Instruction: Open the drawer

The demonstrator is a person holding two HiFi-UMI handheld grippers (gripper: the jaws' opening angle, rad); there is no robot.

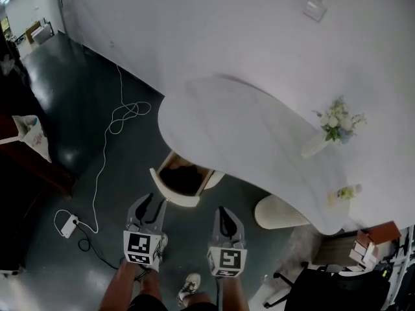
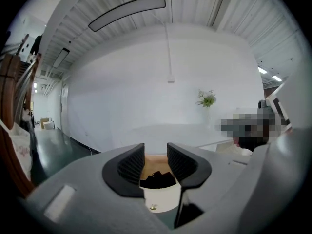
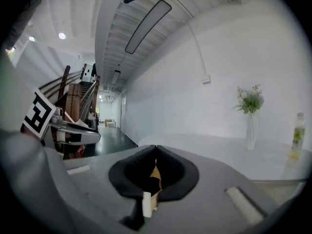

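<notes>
The table (image 1: 259,128) at 1 o'clock looks white, smooth and matt. The floor (image 1: 78,102) at 10 o'clock is dark and shiny. The left gripper (image 2: 156,164) and right gripper (image 3: 155,162) look like matt grey plastic. The left one's black pads (image 2: 132,164) are ribbed.

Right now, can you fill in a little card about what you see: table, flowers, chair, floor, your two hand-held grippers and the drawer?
table: white, rounded edge
vase: on the table, holds flowers
bottle: on the table near the vase
chair: at the table's edge, something dark on its seat
cable: on the dark floor
left hand-held gripper: jaws apart, nothing between them
right hand-held gripper: jaws together, empty
drawer: none in view
</notes>
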